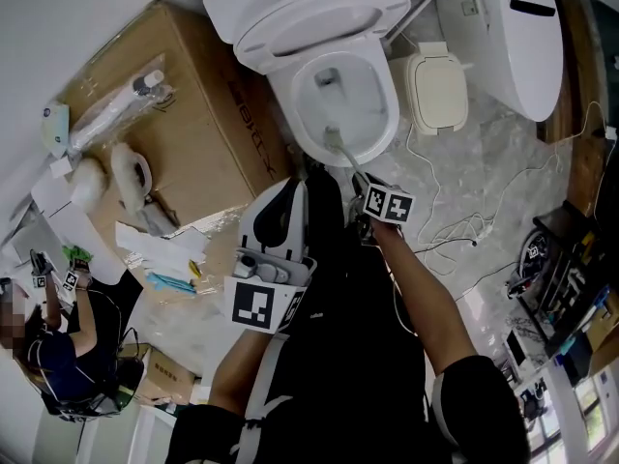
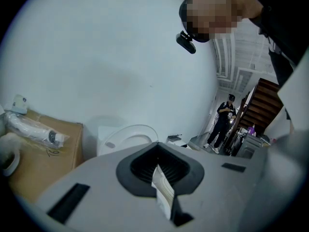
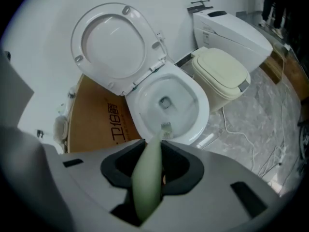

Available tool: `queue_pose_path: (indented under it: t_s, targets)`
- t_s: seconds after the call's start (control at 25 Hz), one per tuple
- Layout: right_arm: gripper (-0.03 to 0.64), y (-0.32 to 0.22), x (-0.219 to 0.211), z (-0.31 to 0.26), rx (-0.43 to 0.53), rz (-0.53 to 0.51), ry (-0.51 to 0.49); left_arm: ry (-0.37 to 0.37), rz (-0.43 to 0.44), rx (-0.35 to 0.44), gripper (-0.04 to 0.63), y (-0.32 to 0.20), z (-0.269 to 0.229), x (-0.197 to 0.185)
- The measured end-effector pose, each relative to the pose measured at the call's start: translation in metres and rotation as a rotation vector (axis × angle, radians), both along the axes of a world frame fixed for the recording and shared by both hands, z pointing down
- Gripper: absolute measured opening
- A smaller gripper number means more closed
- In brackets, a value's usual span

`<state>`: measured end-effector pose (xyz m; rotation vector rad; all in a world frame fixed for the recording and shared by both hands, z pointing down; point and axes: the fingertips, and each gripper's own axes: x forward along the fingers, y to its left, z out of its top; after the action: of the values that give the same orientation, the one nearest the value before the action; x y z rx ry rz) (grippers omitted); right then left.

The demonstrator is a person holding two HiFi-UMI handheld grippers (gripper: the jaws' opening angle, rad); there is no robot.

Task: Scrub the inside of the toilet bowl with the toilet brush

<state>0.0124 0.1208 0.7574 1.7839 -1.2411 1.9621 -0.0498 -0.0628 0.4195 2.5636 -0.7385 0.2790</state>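
Note:
The white toilet (image 1: 340, 153) stands with lid and seat raised (image 3: 112, 45), its bowl (image 3: 193, 124) open below me. A pale green toilet brush (image 3: 149, 168) runs forward from my right gripper (image 3: 150, 175), which is shut on its handle. The brush head (image 3: 166, 127) rests just inside the bowl's near rim, also visible as the brush head (image 1: 334, 139) in the head view. My right gripper (image 1: 366, 197) hovers over the bowl's front edge. My left gripper (image 1: 288, 189) is held beside it, tilted up toward the wall. Its jaws (image 2: 161, 178) are shut, with a thin white strip in the slot.
A cardboard box (image 1: 198, 114) with wrapped parts on top stands left of the toilet. A beige seat lid (image 1: 437, 90) and a second white toilet unit (image 1: 508, 27) sit to the right. Cables (image 1: 464, 230) trail over the marble floor. One person crouches at the lower left (image 1: 58, 351).

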Motion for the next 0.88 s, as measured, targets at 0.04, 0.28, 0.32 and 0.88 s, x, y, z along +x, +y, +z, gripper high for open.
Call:
queue_pose_path:
  t_s: [0.04, 0.28, 0.32, 0.88]
  targets:
    - [0.114, 0.001, 0.004, -0.001, -0.003, -0.049, 0.011, 0.003, 0.0, -0.002, 0.008, 0.001, 0.0, 0.0]
    - [0.114, 0.019, 0.028, -0.005, -0.032, -0.321, 0.079, 0.013, -0.008, 0.019, 0.008, 0.0, -0.006, -0.004]
    - [0.114, 0.019, 0.03, -0.006, -0.032, -0.363, 0.091, 0.016, -0.014, 0.024, 0.008, 0.0, -0.007, -0.005]
    - [0.114, 0.016, 0.055, -0.007, -0.032, -0.9, 0.227, 0.041, -0.104, 0.043, 0.009, 0.014, -0.026, 0.005]
